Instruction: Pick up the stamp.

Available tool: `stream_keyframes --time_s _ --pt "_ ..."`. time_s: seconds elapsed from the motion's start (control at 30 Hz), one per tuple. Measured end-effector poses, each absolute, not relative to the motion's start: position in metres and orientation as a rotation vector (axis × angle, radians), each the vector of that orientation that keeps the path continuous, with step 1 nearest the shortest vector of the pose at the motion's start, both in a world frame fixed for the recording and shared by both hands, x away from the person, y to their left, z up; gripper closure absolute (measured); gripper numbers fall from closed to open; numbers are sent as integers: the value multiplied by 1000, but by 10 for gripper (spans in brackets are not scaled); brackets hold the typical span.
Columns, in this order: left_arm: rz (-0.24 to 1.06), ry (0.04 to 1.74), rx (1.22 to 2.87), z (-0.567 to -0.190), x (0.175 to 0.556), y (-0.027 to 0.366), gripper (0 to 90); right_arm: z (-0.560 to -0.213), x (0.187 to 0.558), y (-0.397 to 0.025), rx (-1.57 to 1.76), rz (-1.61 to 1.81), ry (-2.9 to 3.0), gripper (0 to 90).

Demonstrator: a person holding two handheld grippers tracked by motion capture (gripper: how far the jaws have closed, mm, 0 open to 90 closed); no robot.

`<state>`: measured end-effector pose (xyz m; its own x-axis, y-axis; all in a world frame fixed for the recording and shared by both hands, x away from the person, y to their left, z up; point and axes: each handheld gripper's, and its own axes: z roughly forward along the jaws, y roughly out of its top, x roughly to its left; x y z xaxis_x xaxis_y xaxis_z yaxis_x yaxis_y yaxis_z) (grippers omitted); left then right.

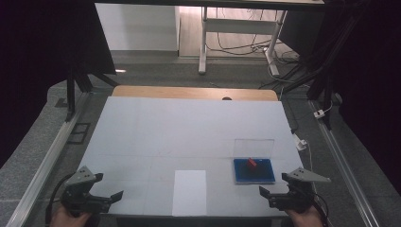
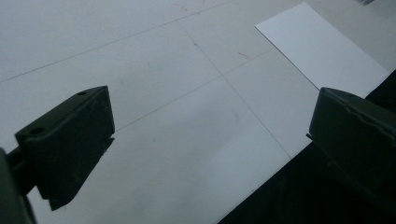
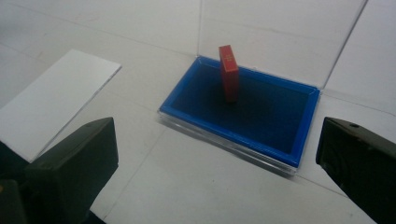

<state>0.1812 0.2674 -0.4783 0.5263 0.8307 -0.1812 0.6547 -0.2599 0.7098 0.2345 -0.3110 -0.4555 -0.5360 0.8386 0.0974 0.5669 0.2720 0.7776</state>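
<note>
**White tabletop, both claws idle at the near edge**

White sheeting covers the tabletop [image 1: 156, 132], and near its right near corner sits a blue ink pad [image 3: 261, 116] in a clear case, its transparent lid [image 3: 280, 37] standing upright along the far side. A small red stamp [image 3: 229, 72] stands on end inside the blue tray, toward its far side.

Just short of the pad, at the near edge, the right claw [image 1: 274, 195] hovers with its jaws wide apart and nothing between them; in the right gripper view the pad lies straight ahead between the two jaws.

A white sheet of paper [image 1: 189, 191] lies flat at the middle of the near edge, to the left of the pad and apart from it.

At the left near corner the left claw [image 1: 105, 197] is likewise spread wide and holds nothing, above bare tabletop, with the paper off to its right.
</note>
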Motion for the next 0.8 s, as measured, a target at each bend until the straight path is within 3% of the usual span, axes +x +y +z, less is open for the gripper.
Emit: stream_keyframes --time_s 0.27,0.8 --pt "326 1203 2042 -478 178 263 5 -456 236 -309 1274 1133 2239 0" --pt "267 1188 2037 -479 180 266 0 -455 235 -307 1229 1126 2263 0"
